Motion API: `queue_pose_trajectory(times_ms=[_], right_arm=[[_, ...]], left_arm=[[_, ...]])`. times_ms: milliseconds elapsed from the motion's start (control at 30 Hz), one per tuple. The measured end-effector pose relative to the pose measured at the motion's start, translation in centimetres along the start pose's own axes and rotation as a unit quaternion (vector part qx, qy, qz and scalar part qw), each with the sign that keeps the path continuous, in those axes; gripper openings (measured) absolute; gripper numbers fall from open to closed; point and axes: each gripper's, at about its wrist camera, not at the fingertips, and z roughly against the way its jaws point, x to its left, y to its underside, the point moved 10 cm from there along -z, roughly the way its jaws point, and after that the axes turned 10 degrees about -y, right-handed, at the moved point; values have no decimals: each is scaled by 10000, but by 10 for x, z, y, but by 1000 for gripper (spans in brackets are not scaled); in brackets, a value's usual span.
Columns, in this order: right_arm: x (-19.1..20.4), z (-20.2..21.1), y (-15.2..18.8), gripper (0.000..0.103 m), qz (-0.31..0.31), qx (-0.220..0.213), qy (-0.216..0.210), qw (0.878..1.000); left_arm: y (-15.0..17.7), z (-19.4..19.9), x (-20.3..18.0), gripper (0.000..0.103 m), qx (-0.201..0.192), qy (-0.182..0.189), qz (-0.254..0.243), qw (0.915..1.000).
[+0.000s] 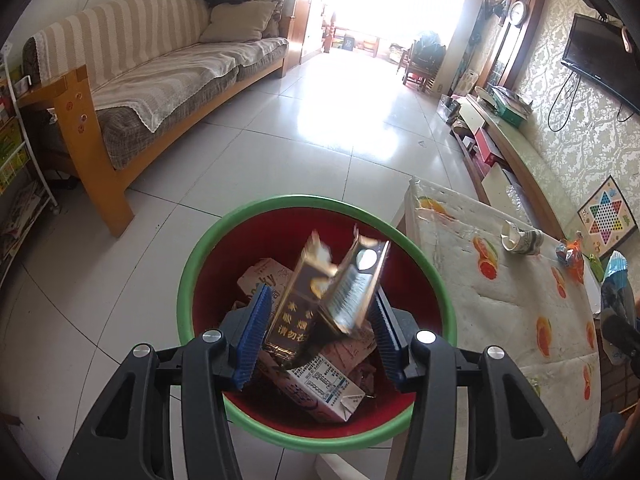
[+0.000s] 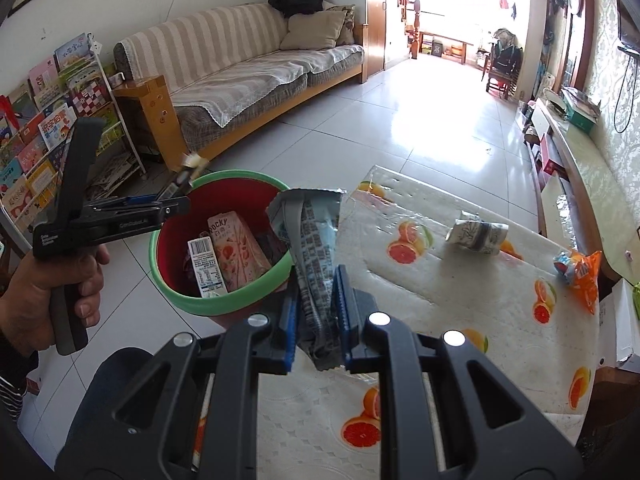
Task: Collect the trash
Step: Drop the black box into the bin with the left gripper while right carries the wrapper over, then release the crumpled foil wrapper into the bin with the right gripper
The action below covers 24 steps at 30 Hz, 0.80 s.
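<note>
A red bin with a green rim (image 1: 188, 276) stands on the floor beside the table and holds several cartons and wrappers. My left gripper (image 1: 318, 332) is open above the bin; a flattened gold and black box (image 1: 320, 288) is blurred between its spread fingers, over the bin. In the right wrist view the left gripper (image 2: 176, 196) hangs over the bin's (image 2: 224, 304) far rim. My right gripper (image 2: 318, 312) is shut on a crumpled grey-blue wrapper (image 2: 312, 236), held above the table edge next to the bin.
The table (image 2: 440, 312) has an orange-fruit print cover. On it lie a crushed paper cup (image 2: 478, 234) and an orange snack wrapper (image 2: 580, 276). A striped sofa (image 1: 160, 68), a bookshelf (image 2: 48, 120) and a long TV cabinet (image 1: 520, 148) surround the tiled floor.
</note>
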Motion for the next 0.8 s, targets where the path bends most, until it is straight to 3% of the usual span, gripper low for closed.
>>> queue_pose_trajectory(times_ms=[200,267,400,567,800], right_arm=[[11,-8,-2,17,91,71,15,9999],[10,-9,-2,17,133,83,42,9999],[12,-15,-2,17,119,116,-2,9999],[24,-35,-6,17,183,224,-162,9994],[59,-81,-25,17,463,350,-528,9969]], left_arm=[[-6,-10,-17,49,12,205,-30,9998],[-7,-7,-16,63,-63,187,-12,9998],[-4,2,-11,68,-151,125,-15,9998],[1,23,8,85,-347,-54,53,9994],[11,52,42,91,-496,-202,420,9977]])
